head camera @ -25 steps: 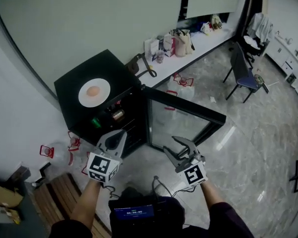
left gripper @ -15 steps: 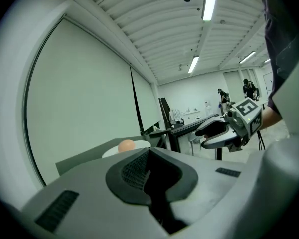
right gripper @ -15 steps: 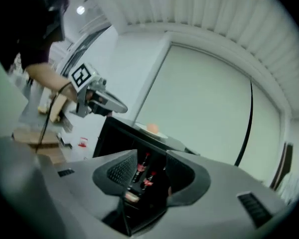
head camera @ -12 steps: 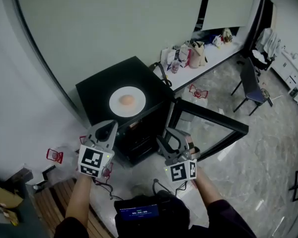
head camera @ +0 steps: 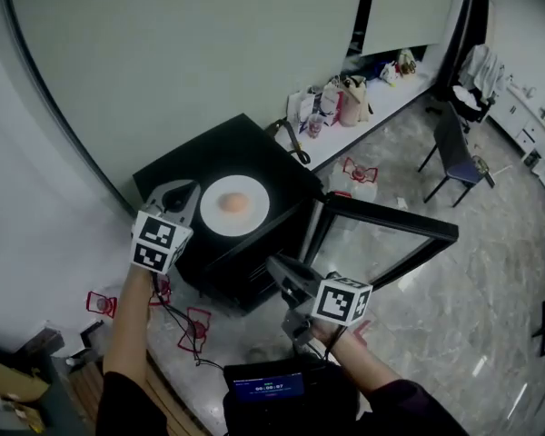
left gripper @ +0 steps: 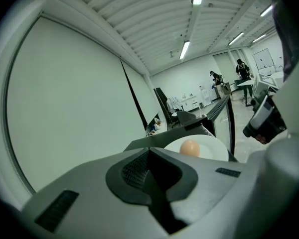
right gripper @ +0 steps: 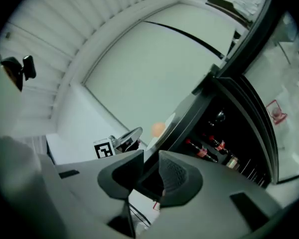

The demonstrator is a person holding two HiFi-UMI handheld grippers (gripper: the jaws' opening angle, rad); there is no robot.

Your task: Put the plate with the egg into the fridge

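A white plate point(head camera: 252, 209) with a brown egg point(head camera: 235, 203) lies on top of the black fridge point(head camera: 191, 175). My left gripper point(head camera: 182, 193) hovers just left of the plate at the height of the fridge top. Its jaws are shut and hold nothing. In the left gripper view the plate point(left gripper: 212, 146) and egg point(left gripper: 190, 147) show just beyond the left gripper point(left gripper: 149, 168). My right gripper point(head camera: 286, 275) is low in front of the fridge beside the open glass door point(head camera: 381, 234). Its jaws have just been closing, and the right gripper point(right gripper: 150, 171) still shows a narrow gap with nothing in it.
Bottles point(right gripper: 209, 146) stand on the fridge's shelves. A white ledge point(head camera: 381, 84) with several bags runs along the wall at the back right, and a dark chair point(head camera: 450, 139) stands beyond it. Red wire items point(head camera: 195, 327) lie on the floor around the fridge.
My left gripper has risen from in front of the fridge up to the left of the plate. The right gripper's jaws have narrowed, and it has shifted slightly right.
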